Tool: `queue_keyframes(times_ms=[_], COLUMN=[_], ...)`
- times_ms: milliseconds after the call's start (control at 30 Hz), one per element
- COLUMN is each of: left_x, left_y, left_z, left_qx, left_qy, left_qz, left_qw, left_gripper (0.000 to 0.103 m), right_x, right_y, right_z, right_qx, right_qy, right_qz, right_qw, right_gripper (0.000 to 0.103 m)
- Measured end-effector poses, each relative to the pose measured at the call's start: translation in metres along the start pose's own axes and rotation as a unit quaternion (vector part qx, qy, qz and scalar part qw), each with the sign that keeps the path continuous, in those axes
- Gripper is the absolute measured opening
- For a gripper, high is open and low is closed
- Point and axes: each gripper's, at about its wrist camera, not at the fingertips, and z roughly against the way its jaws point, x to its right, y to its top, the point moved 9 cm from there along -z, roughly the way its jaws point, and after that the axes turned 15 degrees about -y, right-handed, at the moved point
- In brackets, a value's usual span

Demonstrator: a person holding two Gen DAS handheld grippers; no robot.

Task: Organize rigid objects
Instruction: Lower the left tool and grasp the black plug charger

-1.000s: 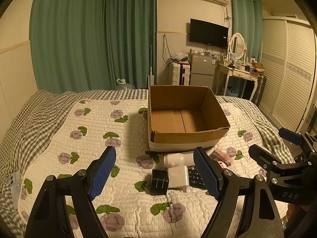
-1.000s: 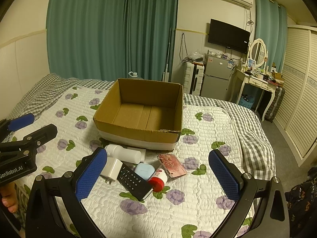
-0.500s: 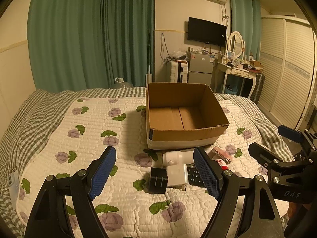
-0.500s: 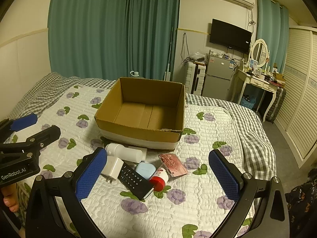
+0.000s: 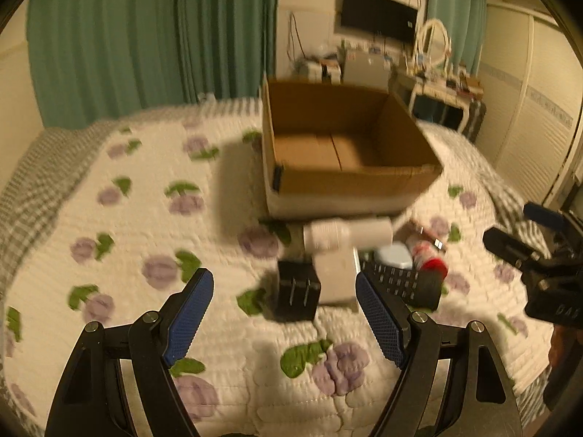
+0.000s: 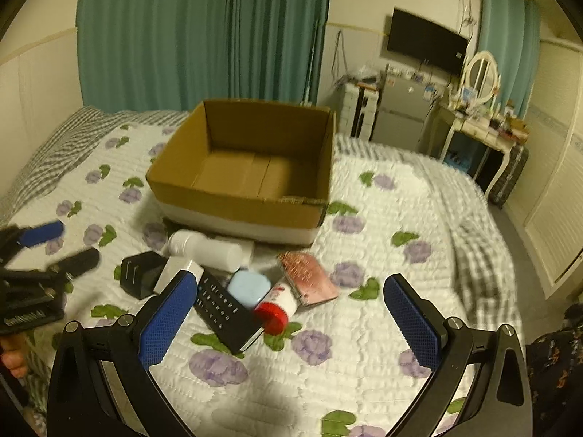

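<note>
Both grippers, left (image 5: 282, 313) and right (image 6: 288, 317), spread wide and empty, near a black charger (image 5: 297, 293); cardboard box (image 6: 233, 207) beyond.

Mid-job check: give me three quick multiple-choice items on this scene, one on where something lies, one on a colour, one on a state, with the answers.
1. Where does the white bottle lie?
A. inside the cardboard box
B. on the quilt just in front of the box
C. in a gripper

2. What colour is the cap of the small bottle beside the remote?
A. red
B. green
C. yellow

3. What state is the cardboard box in?
A. shut with flaps
B. open and holding several items
C. open with nothing seen inside

Answers: B, it rests against the box's front wall; A, the cap shows red; C, only bare cardboard floor shows.
</note>
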Motion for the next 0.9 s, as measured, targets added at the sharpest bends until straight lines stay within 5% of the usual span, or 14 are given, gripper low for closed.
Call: queue_keyframes(times_ms=[400, 500, 900], left_x=[-0.009, -0.011, -0.018], left_y=[-0.022, -0.027, -0.018], left_z=[-0.059, -0.068, -0.062], left_qx=[-0.067, -0.083, -0.062], left_qy=[0.007, -0.016, -0.023], left_qz=[-0.033, -0.024, -0.018], left_qw=[0.9972, 0.9961, 0.9977], left_gripper=[0.079, 0.04, 0.038], right_x=[-0.011, -0.017, -0.058], right_y=[-0.017, -0.02, -0.03], right_z=[-0.029, -0.034, -0.047], right_qx=[-0.041, -0.048, -0.073], right_qy=[0.013, 0.018, 0.064], right_qz=[0.011, 0.016, 0.048], right_qw=[0.999, 0.999, 0.994], right_gripper=[0.103, 0.103, 0.098])
